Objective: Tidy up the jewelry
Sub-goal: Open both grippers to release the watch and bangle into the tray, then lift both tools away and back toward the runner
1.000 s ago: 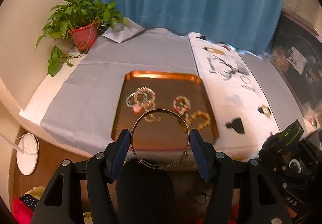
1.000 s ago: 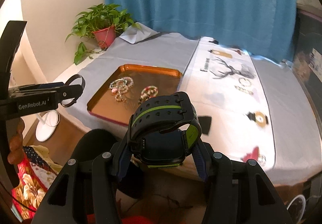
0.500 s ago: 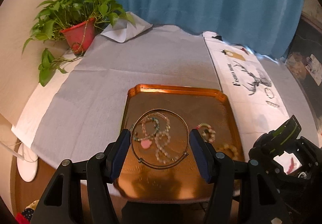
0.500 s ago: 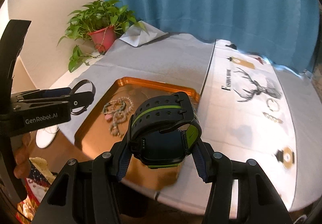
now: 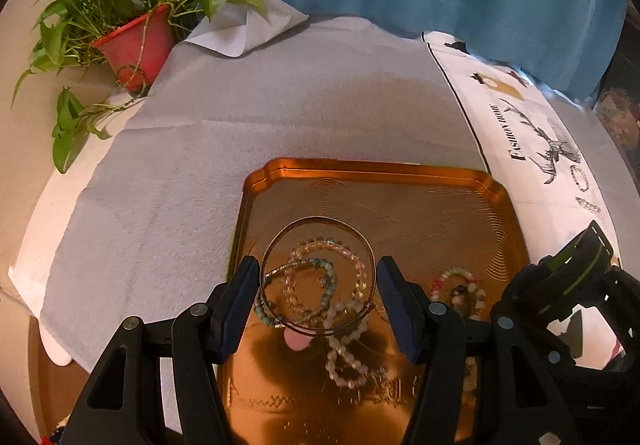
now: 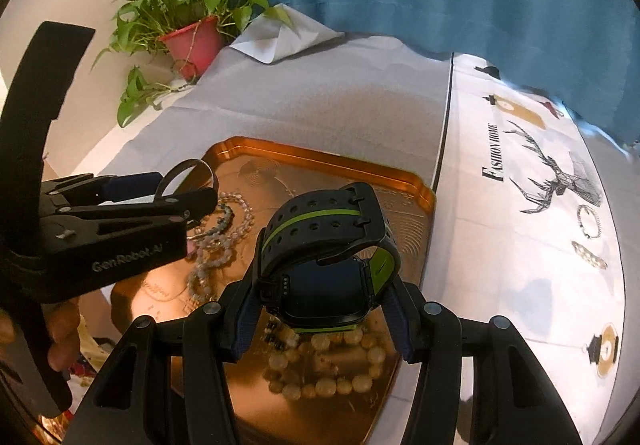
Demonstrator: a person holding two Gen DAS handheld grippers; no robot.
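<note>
Left gripper (image 5: 318, 287), fingers clamped on the bangle (image 5: 318, 277), hangs over the copper tray's (image 5: 372, 169) near-left beads; right gripper (image 6: 322, 307), clamped on the watch (image 6: 328, 245), near-right.

Grippers: 2, left gripper (image 5: 318, 299) and right gripper (image 6: 320, 301). Copper tray (image 5: 400, 169): 1. Metal bangle (image 5: 318, 223): 1. Black-and-green watch (image 6: 326, 245): 1. Beaded bracelets in tray: several, tangled, exact count unclear. Bracelets on white printed cloth (image 6: 520, 245): 2. Potted plant (image 5: 132, 41): 1.

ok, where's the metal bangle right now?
Held in the left gripper, the metal bangle hangs over the copper tray, above the beaded bracelets; the watch is to its right.
</note>
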